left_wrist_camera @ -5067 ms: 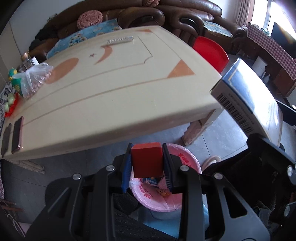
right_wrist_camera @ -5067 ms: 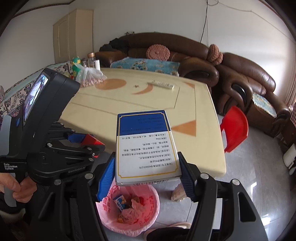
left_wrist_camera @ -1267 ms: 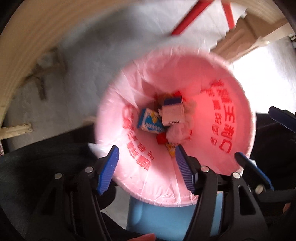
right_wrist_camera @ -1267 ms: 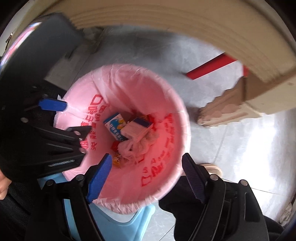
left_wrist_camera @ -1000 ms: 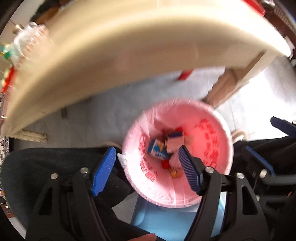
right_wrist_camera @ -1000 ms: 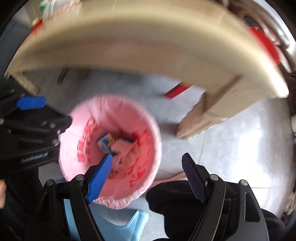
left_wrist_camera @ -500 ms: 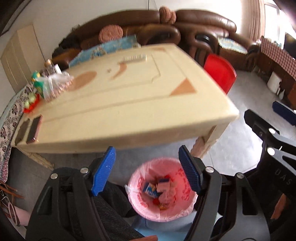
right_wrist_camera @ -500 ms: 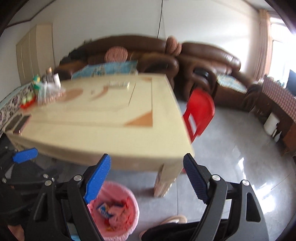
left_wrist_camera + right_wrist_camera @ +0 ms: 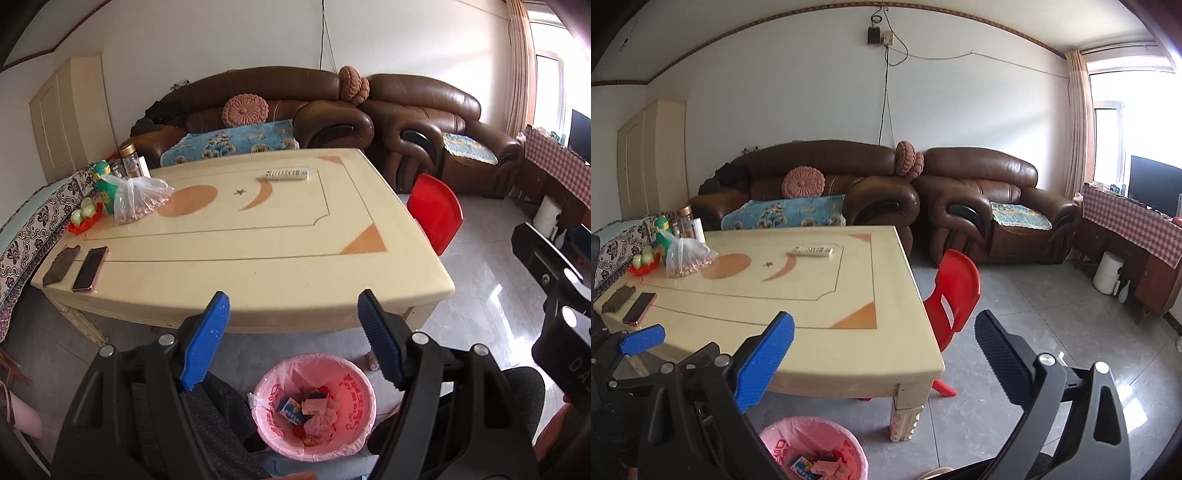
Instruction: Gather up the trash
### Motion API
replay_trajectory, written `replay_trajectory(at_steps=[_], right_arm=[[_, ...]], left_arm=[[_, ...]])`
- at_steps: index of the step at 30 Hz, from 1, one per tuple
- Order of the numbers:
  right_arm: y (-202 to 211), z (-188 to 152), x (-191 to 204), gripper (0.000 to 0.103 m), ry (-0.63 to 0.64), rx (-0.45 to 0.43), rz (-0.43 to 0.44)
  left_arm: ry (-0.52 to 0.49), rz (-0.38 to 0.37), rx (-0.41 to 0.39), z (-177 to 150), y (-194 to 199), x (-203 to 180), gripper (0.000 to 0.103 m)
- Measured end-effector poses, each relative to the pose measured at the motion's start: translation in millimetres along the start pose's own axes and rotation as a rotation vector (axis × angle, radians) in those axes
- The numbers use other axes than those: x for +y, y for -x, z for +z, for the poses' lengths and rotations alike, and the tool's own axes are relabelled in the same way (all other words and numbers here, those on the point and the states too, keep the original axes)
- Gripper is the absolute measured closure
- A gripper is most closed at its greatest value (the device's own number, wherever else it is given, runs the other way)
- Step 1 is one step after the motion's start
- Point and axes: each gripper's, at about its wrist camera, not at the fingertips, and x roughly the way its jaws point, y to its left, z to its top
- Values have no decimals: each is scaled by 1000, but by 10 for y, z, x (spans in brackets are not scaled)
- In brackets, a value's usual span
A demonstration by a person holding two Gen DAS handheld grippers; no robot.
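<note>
Scanning the cream tabletop with its orange moon and star inlay [image 9: 258, 236] is our step now, since both tools are empty. Our left tool [image 9: 291, 339] has its blue pads standing apart with nothing between them; our right tool [image 9: 882, 369] is opening wide, also with nothing between its jaws. The pink-lined round waste bin [image 9: 314, 402] sits on the grey floor just below the near edge of the tabletop, and small cartons and wrappers already lie in it.

We judge that little obvious trash remains up top. The clear plastic bag of nuts [image 9: 138, 199], the pink-cased phone [image 9: 89, 267], the dark flat pouch [image 9: 61, 260] beside it and the white remote control [image 9: 286, 173] look like belongings, not rubbish, so we should not grab them by habit. To do this well, we sweep our view along the far left corner by the green bottle [image 9: 103, 184], where clutter could hide scraps, and we keep both tools wide until a real target is picked.
</note>
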Motion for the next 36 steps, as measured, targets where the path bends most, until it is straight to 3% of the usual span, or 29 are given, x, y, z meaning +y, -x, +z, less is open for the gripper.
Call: replay_trajectory(at_steps=[36], right_arm=[[37,-7,58,7,10,5,3]], left_arm=[[6,10,-29,37,146,65,32]])
